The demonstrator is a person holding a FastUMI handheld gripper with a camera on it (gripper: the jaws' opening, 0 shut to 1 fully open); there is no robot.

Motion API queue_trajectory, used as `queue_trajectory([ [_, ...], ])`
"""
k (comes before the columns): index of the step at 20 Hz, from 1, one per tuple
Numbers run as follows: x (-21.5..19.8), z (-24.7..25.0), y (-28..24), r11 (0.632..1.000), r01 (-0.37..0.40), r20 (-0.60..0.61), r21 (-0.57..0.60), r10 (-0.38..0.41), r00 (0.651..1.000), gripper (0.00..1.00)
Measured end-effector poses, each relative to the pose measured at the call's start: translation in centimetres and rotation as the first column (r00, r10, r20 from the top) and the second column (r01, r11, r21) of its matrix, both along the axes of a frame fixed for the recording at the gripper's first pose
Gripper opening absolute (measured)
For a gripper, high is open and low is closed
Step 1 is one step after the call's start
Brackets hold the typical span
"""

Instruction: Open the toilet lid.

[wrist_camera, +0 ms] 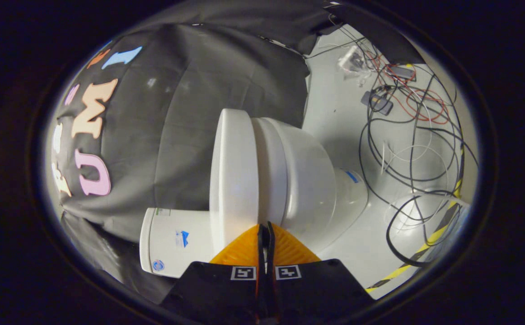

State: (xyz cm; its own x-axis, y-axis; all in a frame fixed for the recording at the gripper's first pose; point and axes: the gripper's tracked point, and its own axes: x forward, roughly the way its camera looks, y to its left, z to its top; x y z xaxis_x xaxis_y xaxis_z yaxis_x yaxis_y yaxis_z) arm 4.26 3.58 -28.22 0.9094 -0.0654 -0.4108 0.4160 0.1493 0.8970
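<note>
tool [266, 228]: fingers pressed together, gripping nothing; tips right at the toilet's edge | toilet lid [233, 176]: just ahead of the tips, lying closed on the seat [271, 174] | tank [172, 246]: beside the tool | cables [407, 135]: on floor [335, 117] beyond the bowl [310, 176]

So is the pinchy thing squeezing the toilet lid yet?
Gripper: fingers shut together, pinching nothing; their tips sit at the edge of the white plastic toilet lid, which lies closed on the white bowl.
</note>
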Motion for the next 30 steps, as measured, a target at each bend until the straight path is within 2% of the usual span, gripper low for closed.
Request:
queue_trajectory([
  [12, 0.3, 6.6, 0.6, 0.981, 0.033, 0.019, -0.189, -0.03, 0.999, 0.01],
  [15, 0.4, 8.6, 0.9, 0.965, -0.002, -0.005, -0.263, 0.001, 1.0, 0.01],
  [20, 0.7, 11.0, 1.5, 0.955, 0.02, 0.003, -0.297, -0.02, 1.0, 0.01],
  [26, 1.4, 14.8, 3.0, 0.919, -0.004, -0.027, -0.394, -0.008, 1.0, 0.01],
  [30, 1.9, 15.9, 3.7, 0.917, 0.009, -0.015, -0.398, -0.017, 1.0, 0.01],
])
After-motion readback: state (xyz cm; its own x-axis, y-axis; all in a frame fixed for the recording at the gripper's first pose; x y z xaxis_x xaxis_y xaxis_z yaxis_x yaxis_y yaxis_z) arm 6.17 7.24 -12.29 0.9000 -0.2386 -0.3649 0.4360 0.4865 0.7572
